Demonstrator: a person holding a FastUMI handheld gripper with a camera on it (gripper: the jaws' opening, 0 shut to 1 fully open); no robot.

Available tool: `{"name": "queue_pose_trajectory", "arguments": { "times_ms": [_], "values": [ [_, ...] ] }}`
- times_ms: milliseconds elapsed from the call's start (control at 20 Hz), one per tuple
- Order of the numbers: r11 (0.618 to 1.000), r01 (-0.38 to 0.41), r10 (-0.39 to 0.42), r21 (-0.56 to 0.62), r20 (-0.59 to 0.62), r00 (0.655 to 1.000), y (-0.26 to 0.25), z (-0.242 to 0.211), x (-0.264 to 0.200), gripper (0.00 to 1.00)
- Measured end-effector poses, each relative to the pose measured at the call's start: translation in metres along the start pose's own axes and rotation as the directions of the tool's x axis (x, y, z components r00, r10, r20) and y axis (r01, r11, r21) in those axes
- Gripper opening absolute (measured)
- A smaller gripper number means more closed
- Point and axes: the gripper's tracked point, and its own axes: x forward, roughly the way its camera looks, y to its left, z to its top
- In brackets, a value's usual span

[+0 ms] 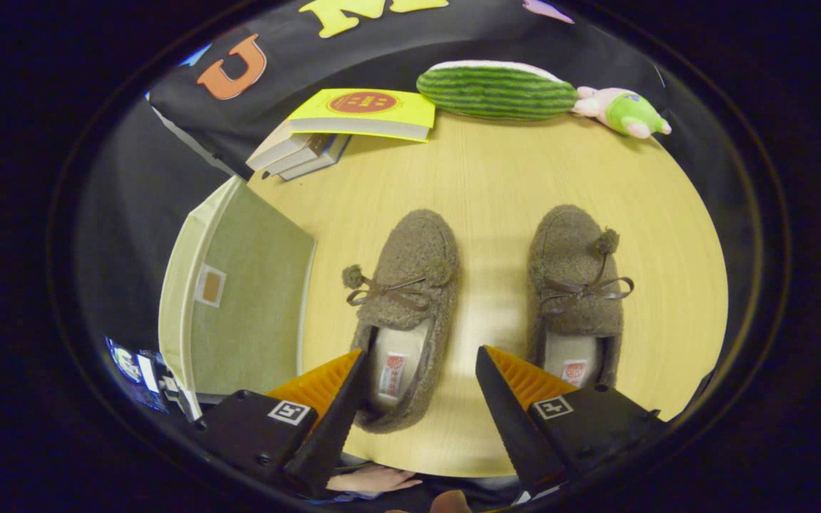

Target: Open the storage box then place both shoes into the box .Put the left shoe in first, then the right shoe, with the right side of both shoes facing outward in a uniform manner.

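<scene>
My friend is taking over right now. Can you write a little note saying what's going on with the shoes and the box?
Tongs: open, holding nothing, with the heel of the left shoe between the tips.
Right shoe: beside it on the table, toes pointing away.
Box: beside the left shoe, lid looks closed.
Done: nothing yet.
Left: open box, left shoe in, then right shoe.

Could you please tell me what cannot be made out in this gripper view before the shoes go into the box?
- Storage box: its lid covers the inside; its near corner is behind a finger.
- Left shoe: the heel's left edge sits behind that finger; the gripper is open around the heel.
- Right shoe: the heel is hidden by the other finger.
- Insole labels: too small to read.
- Books: the lower ones lie under the yellow one.
</scene>
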Motion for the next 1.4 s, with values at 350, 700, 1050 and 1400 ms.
{"name": "queue_pose_trajectory", "arguments": {
  "times_ms": [350, 700, 1050, 1400],
  "values": [
    [1.0, 0.016, -0.015, 0.011, -0.125, 0.992, -0.001, -0.004, 0.029, 0.51],
    [0.978, -0.019, 0.053, 0.207, -0.162, 0.985, -0.002, -0.01, 0.031, 0.11],
    [0.954, -0.117, 0.135, 0.276, -0.045, 0.99, 0.047, -0.004, -0.027, 0.06],
    [0.962, -0.233, 0.213, 0.14, 0.141, 0.967, 0.177, 0.047, -0.124, 0.06]
  ]
}}
